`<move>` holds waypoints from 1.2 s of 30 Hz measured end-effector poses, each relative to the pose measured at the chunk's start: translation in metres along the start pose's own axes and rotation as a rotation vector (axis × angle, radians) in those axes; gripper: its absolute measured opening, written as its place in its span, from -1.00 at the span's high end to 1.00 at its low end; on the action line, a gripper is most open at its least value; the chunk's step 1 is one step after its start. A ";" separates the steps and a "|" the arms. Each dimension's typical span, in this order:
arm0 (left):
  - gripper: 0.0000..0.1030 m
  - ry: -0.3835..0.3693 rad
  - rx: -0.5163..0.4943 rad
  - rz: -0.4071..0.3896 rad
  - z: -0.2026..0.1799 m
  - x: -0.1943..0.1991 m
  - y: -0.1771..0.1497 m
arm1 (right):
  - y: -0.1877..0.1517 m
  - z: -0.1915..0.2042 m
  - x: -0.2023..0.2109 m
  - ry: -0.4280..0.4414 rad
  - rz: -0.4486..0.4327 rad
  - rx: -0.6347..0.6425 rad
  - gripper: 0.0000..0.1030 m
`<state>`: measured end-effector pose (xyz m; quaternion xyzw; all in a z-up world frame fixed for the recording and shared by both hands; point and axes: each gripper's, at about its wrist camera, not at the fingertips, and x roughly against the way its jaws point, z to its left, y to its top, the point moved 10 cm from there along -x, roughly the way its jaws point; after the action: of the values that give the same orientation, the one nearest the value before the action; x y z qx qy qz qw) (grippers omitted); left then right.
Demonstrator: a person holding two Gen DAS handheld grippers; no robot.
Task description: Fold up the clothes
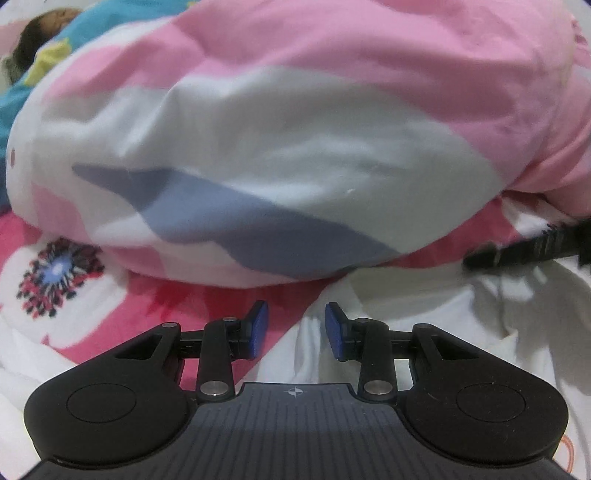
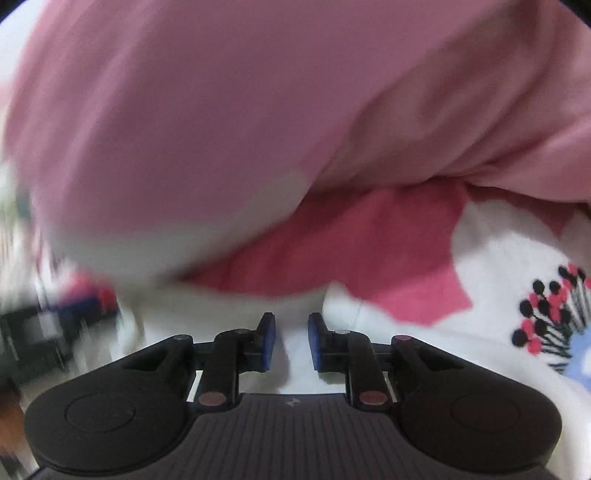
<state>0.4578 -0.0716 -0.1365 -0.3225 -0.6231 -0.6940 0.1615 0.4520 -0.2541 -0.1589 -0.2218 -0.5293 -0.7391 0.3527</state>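
Observation:
A white garment (image 1: 406,332) lies crumpled on the floral bed sheet (image 1: 110,295), in front of and to the right of my left gripper (image 1: 295,328). That gripper is open, its blue pads (image 1: 260,328) apart with nothing between them, hovering over the garment's left edge. A blurred black shape (image 1: 524,247) at the right may be the other gripper. In the right wrist view my right gripper (image 2: 291,339) hangs over white cloth (image 2: 295,365). Its pads (image 2: 269,341) stand a narrow gap apart and no cloth shows between them. This view is blurred.
A bulky pink, white and grey-blue duvet (image 1: 277,129) rises just behind both grippers, pink duvet (image 2: 221,129). A person lies at the far left (image 1: 40,33) under a blue cover. Pink and white floral sheet (image 2: 388,258) spreads to the right; dark blurred shapes (image 2: 37,339) at left.

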 end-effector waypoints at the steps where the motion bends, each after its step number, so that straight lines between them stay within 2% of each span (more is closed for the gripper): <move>1: 0.35 0.000 0.017 0.006 0.003 0.001 0.000 | 0.004 -0.010 0.008 0.005 -0.025 -0.073 0.60; 5: 0.34 -0.004 0.070 -0.016 0.023 0.034 0.011 | 0.016 -0.050 0.046 0.014 -0.103 -0.336 0.53; 8: 0.26 0.027 0.081 -0.068 0.048 0.082 0.024 | 0.013 -0.065 0.092 0.006 -0.113 -0.400 0.52; 13: 0.21 0.104 0.120 -0.103 0.103 0.166 0.043 | 0.000 -0.050 0.157 0.030 -0.077 -0.417 0.51; 17: 0.06 0.115 0.166 -0.068 0.133 0.211 0.038 | 0.000 0.001 0.180 0.090 -0.050 -0.310 0.48; 20: 0.05 0.096 0.243 -0.042 0.142 0.216 0.013 | -0.002 0.054 0.170 0.146 -0.021 -0.193 0.44; 23: 0.05 0.060 0.322 -0.019 0.135 0.202 -0.017 | -0.011 0.105 0.148 0.176 0.022 -0.078 0.43; 26: 0.06 0.055 0.355 -0.014 0.125 0.178 -0.039 | -0.018 0.138 0.109 0.154 0.081 0.000 0.43; 29: 0.07 0.135 0.345 -0.039 0.128 0.158 -0.047 | -0.022 0.153 0.066 0.108 0.126 0.045 0.43; 33: 0.13 0.201 0.376 -0.055 0.142 0.142 -0.057 | -0.038 0.179 0.020 0.146 0.219 0.071 0.43; 36: 0.19 0.261 0.386 -0.048 0.157 0.134 -0.072 | -0.045 0.199 0.005 0.155 0.221 0.176 0.43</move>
<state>0.3528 0.1169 -0.1020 -0.1782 -0.7258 -0.6013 0.2827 0.4060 -0.0602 -0.1155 -0.1893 -0.5356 -0.6614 0.4898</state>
